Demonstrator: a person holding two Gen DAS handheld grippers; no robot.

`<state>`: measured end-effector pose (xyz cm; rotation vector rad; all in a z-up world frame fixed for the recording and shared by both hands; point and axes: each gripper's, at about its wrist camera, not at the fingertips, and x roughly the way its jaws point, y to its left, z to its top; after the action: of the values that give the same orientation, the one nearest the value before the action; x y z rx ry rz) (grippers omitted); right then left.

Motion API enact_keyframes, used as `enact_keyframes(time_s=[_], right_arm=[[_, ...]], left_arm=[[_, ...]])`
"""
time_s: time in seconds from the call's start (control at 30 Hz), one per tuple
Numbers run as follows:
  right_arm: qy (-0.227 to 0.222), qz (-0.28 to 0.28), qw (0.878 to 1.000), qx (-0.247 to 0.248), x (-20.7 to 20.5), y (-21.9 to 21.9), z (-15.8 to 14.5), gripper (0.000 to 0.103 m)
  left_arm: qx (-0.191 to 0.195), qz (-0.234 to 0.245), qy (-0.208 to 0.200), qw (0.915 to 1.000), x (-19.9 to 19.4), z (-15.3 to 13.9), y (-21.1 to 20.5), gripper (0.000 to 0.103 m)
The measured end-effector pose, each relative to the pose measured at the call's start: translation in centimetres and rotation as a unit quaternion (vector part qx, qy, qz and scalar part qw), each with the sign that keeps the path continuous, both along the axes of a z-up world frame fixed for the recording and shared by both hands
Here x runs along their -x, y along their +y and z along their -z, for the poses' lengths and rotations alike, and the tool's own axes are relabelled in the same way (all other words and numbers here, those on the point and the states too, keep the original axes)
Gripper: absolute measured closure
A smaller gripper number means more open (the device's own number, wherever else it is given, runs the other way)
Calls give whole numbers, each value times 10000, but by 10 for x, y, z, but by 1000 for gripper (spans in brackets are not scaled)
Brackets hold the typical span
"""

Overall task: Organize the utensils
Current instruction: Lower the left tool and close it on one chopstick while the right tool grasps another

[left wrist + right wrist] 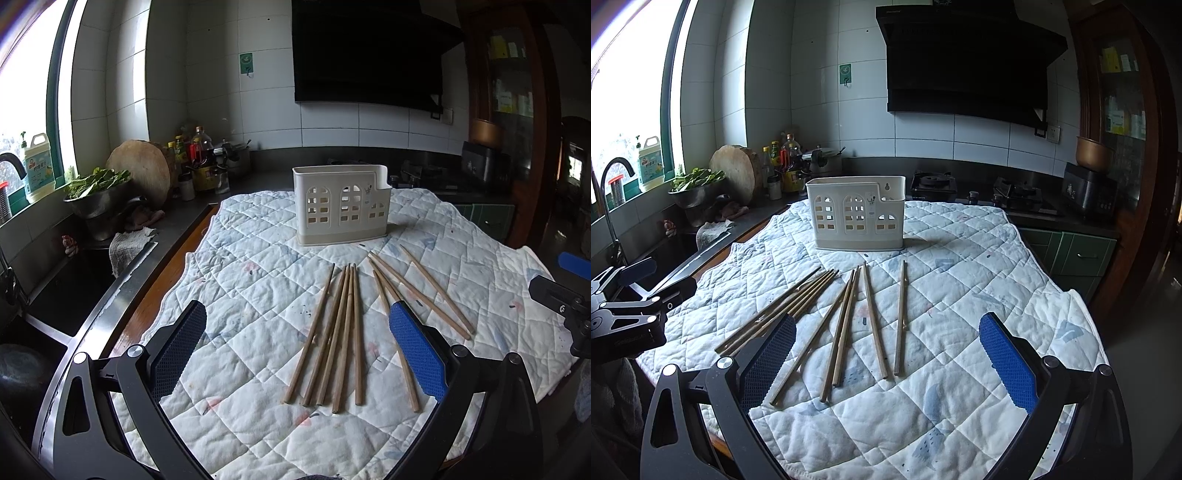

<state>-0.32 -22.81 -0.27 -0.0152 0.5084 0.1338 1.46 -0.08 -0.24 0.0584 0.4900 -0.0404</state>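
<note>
- While both hover above the quilt [258,295], left gripper [297,350] and right gripper [886,363] are spread, holding nothing.
- Chopsticks [340,332] lie loose at 6 o'clock of the holder [341,205].

Nine wooden chopsticks [347,332], perhaps ten where they overlap, one white utensil holder [341,205], one quilted cloth [258,295]

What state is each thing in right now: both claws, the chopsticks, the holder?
Left claw: open, empty, above the quilt.
Right claw: open, empty, above the quilt.
Chopsticks: loose, lying flat on the quilt, none in the holder as far as I can see.
Holder: upright on the quilt, behind the chopsticks.
</note>
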Motion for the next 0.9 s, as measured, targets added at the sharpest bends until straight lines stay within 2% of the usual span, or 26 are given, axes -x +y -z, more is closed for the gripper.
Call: enact_keyframes(time_s=[0.37, 0.5, 0.53, 0.57, 0.67, 0.9], right_arm=[[213, 10, 9997, 110, -12, -6, 13, 7], [325, 26, 9994, 134, -16, -9, 22, 9], [371, 21, 9992, 134, -18, -10, 24, 11], [427, 5, 9990, 132, -19, -10, 26, 18], [610, 18, 9981, 120, -25, -12, 35, 23], [914, -28, 9958, 101, -37, -11, 52, 38]], left_arm=[[102, -100, 231, 9996, -13, 11, 20, 6], [178, -131, 396, 9990, -19, 19, 26, 15], [223, -123, 453, 9986, -20, 21, 28, 19], [269, -100, 502, 9983, -21, 24, 30, 20], [293, -79, 652, 9974, -23, 34, 32, 26], [368, 35, 1001, 9943, -30, 56, 35, 45]])
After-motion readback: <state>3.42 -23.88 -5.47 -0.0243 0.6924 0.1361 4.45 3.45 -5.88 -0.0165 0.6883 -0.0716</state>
